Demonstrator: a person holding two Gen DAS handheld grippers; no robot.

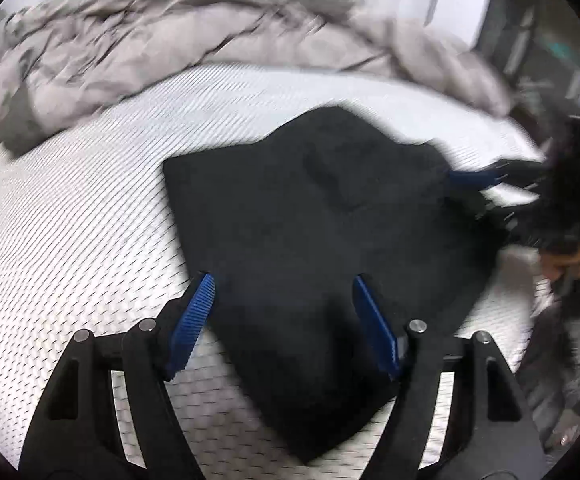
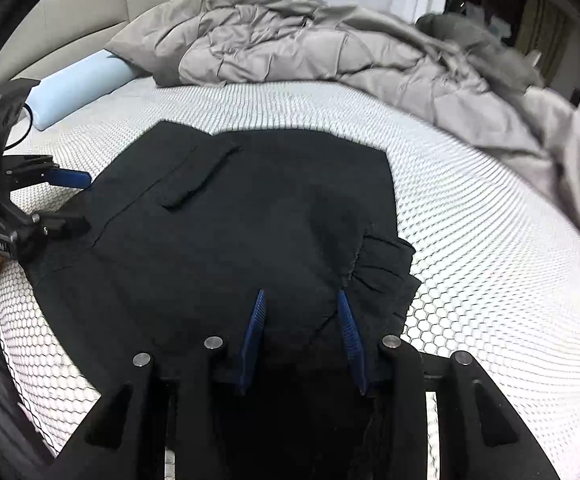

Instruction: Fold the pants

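Pants: black pants [image 2: 226,216] lie folded flat on the white mattress [image 2: 469,240], under and ahead of both claws.
Left claw: left claw [image 1: 282,284] stands spread wide over the near edge of the pants; its blue pads [image 1: 194,320] press on nothing, and cloth shows through the gap.
Right claw: right claw [image 2: 301,300] hangs over the near part of the pants, jaws parted narrower than the left; dark cloth fills the gap, but whether the pads pinch it I cannot tell.
Right view only: a pocket flap [image 2: 200,178] ahead and left of the claw, a gathered cuff [image 2: 381,264] just right of its tips, a pale blue pillow [image 2: 78,84] and a beige headboard [image 2: 74,12] far left.
Right view, left edge: the left claw seen from the side [image 2: 74,196], one blue pad above the pants' edge, the other finger at it, jaws apart.
Left view only: the right claw from the side [image 1: 473,184] at the far right corner of the pants, with a hand [image 1: 569,260] behind it; this view is smeared.
Both views: a crumpled grey duvet [image 2: 309,48] lies beyond the pants.
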